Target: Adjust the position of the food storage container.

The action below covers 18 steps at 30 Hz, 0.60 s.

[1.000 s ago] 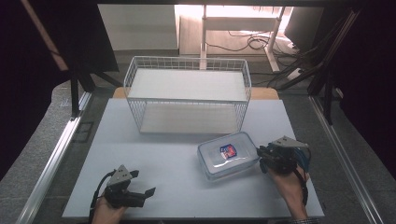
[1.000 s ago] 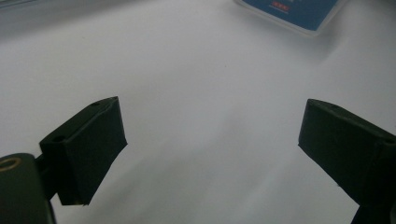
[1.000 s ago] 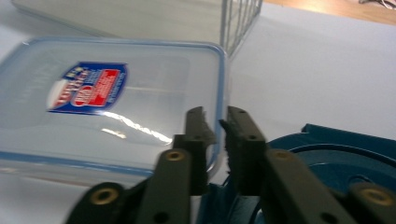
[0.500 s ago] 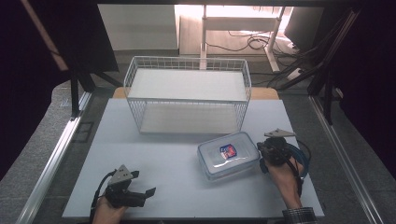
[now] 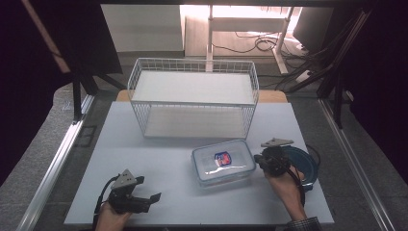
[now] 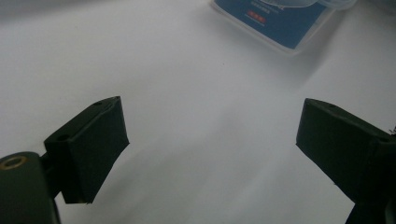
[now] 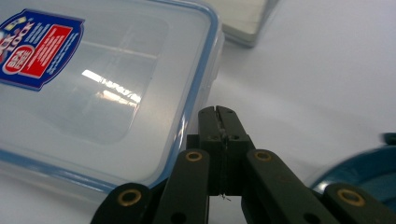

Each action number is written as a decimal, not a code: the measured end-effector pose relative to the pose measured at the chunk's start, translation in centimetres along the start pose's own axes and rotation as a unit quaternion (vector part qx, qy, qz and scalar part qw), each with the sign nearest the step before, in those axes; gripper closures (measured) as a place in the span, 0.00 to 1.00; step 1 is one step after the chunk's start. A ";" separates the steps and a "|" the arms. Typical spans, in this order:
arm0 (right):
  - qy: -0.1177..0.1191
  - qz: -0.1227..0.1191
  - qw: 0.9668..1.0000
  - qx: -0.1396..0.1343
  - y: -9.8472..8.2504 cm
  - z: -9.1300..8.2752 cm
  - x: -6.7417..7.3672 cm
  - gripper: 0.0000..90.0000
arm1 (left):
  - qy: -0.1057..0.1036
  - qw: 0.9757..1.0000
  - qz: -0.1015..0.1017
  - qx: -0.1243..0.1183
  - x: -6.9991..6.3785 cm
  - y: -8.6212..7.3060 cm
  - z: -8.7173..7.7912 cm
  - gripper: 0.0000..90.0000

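Observation:
A clear plastic container with a blue-rimmed lid and a red and blue label lies on the white table, right of centre. My right gripper is at its right edge. In the right gripper view the jaws are pressed together with nothing between them, right beside the lid's rim. My left gripper rests low at the front left. Its jaws stand wide apart over bare table, and the container's label shows far ahead of them.
A white wire basket stands at the back of the table, behind the container. A round blue dish or lid lies under and behind my right hand, with its edge at the lower right of the right gripper view.
My right hand has slid left, bringing its gripper up to the container's right edge. The left hand and the container have stayed put.

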State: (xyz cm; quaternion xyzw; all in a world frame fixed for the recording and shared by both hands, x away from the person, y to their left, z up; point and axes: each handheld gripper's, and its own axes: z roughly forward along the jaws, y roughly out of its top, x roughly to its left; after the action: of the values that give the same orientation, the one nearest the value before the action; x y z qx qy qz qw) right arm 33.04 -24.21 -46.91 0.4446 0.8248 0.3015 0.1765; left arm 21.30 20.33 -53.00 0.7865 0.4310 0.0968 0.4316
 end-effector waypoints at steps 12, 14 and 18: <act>0.075 -0.029 0.997 0.003 0.0 0.9 4.1 0.99 | 0.028 0.999 0.038 0.024 0.0 2.1 1.2 0.53; 0.090 -0.036 0.995 0.004 0.1 1.1 4.7 0.99 | 0.024 0.999 0.029 0.027 0.6 2.4 1.6 0.65; 0.081 -0.042 0.996 0.006 0.5 1.7 4.9 0.99 | 0.024 0.999 0.015 0.029 1.8 3.2 2.7 0.78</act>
State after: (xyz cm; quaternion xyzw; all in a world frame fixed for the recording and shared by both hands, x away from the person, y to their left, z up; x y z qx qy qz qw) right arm 31.66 -19.29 -48.02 0.3850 0.8561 0.3238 0.1185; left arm 25.70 19.29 -52.61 0.8025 0.4323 0.1091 0.3964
